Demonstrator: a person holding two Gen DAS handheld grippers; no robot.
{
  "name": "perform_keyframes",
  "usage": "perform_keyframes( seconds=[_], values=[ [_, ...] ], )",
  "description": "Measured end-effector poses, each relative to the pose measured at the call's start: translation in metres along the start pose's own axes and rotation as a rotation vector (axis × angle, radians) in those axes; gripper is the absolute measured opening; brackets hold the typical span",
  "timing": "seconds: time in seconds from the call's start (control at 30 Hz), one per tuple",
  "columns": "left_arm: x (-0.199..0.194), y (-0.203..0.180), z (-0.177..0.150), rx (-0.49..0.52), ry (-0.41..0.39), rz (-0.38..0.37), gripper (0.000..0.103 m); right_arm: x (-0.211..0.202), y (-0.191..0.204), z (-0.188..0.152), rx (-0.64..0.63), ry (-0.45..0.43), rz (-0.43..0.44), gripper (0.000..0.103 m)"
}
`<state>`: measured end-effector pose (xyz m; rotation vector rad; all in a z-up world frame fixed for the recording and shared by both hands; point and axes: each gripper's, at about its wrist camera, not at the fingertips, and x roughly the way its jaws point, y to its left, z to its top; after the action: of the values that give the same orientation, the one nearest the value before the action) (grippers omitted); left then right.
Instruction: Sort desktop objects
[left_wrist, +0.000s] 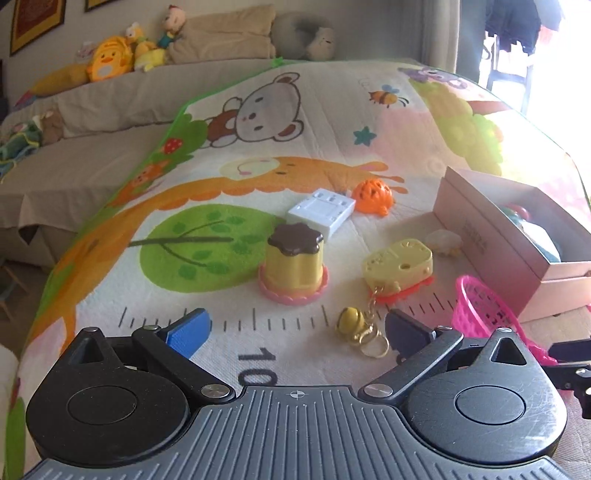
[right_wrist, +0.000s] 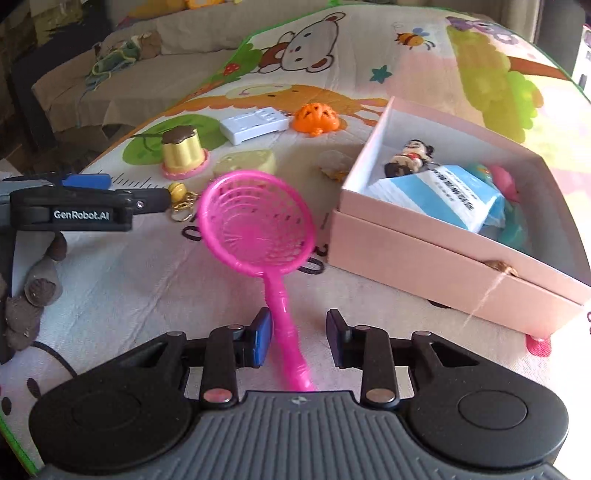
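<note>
Between our right gripper's (right_wrist: 299, 341) parted jaws leans the light, stiff, slippery net (right_wrist: 255, 221), unclamped; we'd pinch its handle. Left gripper (left_wrist: 295, 332) gapes empty.

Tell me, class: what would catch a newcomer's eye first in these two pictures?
Probably the bright pink net scoop, its handle lying between the right gripper's parted fingers, touching the left pad but not clamped. To its right sits the open pink box, already holding a small figurine and a blue-and-white packet. On the cartoon play mat beyond the open left gripper stands a yellow pudding toy.
</note>
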<state>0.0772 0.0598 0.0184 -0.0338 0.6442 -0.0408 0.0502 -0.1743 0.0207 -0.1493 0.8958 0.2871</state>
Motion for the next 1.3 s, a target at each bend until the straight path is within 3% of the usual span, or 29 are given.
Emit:
perform_keyframes(
  seconds=[0.13,0.2,0.27,0.33,0.47,0.57,0.77,1.3],
  values=[
    [0.006,-0.014,0.013,0.057,-0.037,-0.067,0.103,-0.010,-0.020,-0.019,0.085,-0.050,-0.030,0.034],
    [0.019,-0.026,0.017,0.086,-0.010,-0.081,0.102,-0.017,-0.028,-0.031,0.119,-0.084,-0.038,0.042],
    [0.034,-0.037,0.021,0.101,0.033,-0.115,0.098,-0.021,-0.035,-0.042,0.159,-0.116,-0.047,0.057],
    [0.048,-0.046,0.025,0.099,0.077,-0.140,0.088,-0.023,-0.039,-0.051,0.185,-0.152,-0.041,0.063],
    [0.070,-0.055,0.031,0.078,0.120,-0.140,0.085,-0.021,-0.036,-0.054,0.195,-0.170,-0.045,0.085],
    [0.070,-0.057,0.032,0.095,0.109,-0.116,0.064,-0.018,-0.028,-0.054,0.169,-0.171,-0.064,0.095],
    [0.052,-0.046,0.019,0.121,0.086,-0.119,0.063,-0.013,-0.025,-0.051,0.170,-0.157,-0.091,0.103],
    [-0.052,-0.024,-0.052,0.122,0.104,-0.246,0.064,-0.006,-0.022,-0.040,0.233,-0.088,-0.161,0.103]
  ],
)
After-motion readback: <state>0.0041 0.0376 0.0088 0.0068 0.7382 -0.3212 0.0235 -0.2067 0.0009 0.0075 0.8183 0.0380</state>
